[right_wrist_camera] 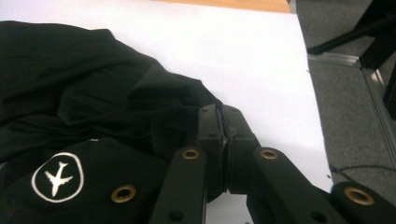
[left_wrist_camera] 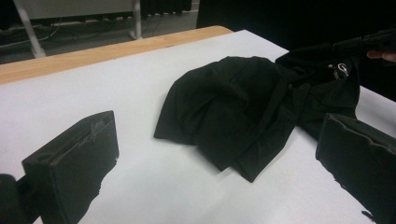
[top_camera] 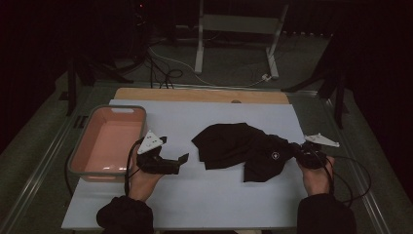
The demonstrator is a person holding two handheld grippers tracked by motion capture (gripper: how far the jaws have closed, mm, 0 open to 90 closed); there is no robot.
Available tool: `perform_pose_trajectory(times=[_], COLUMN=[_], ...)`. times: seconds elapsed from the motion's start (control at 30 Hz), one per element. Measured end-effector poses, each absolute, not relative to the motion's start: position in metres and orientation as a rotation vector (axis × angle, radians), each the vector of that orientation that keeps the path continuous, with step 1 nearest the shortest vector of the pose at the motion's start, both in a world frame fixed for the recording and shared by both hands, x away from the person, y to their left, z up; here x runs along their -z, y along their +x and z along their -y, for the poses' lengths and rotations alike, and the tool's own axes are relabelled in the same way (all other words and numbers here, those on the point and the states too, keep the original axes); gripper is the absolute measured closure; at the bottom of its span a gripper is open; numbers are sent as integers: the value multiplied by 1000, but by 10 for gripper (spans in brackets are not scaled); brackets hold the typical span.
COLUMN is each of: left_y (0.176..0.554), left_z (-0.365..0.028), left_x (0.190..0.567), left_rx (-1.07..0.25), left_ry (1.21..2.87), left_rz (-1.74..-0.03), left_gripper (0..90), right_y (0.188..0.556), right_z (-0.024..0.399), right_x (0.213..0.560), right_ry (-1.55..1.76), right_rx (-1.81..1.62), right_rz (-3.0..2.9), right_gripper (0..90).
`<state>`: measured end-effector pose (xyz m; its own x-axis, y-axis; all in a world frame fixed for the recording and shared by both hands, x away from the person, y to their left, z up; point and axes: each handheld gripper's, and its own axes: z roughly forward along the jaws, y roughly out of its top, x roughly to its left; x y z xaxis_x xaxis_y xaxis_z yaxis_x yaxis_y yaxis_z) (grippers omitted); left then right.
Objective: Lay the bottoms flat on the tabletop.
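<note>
Black shirt [top_camera: 243,148] bunched near table's [top_camera: 195,195] right edge, long way running left-right, R gripper [top_camera: 298,152] pinched tight on its right end, L gripper [top_camera: 181,161] w/ jaws wide apart, left of cloth, not touching, by pink bin [top_camera: 83,156].

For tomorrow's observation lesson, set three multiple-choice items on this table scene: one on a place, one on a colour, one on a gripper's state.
1. Where is the bin?
A. At the table's left edge
B. At the table's right edge
C. On the cloth

2. What colour is the cloth?
A. White
B. Black
C. Pink

3. How is the right gripper?
A. Open above the bin
B. Open, clear of the cloth
C. Shut on the cloth

Answers:
1 A: the high view shows it beside the left gripper.
2 B: it lies dark on the white table.
3 C: its jaws meet on a fold of cloth.
</note>
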<state>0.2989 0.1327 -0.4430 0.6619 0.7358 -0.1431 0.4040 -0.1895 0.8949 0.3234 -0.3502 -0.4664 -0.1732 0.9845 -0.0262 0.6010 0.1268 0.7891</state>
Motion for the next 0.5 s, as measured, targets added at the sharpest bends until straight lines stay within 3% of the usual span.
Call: perform_pose_trajectory(times=[0.2, 0.3, 0.5], left_y=[299, 298, 298], left_z=[-133, -133, -133], left_x=[443, 442, 441], left_rx=[-390, -392, -396], left_ry=[1812, 1805, 1804], left_rz=[-909, -911, -907], left_gripper=[0, 0, 0], right_y=[321, 317, 311], right_z=[343, 334, 318], right_x=[460, 454, 449], right_ry=[1497, 1460, 1430], right_rx=[-933, -962, -1059], right_rz=[-1867, -1873, -1909], right_gripper=[444, 395, 382])
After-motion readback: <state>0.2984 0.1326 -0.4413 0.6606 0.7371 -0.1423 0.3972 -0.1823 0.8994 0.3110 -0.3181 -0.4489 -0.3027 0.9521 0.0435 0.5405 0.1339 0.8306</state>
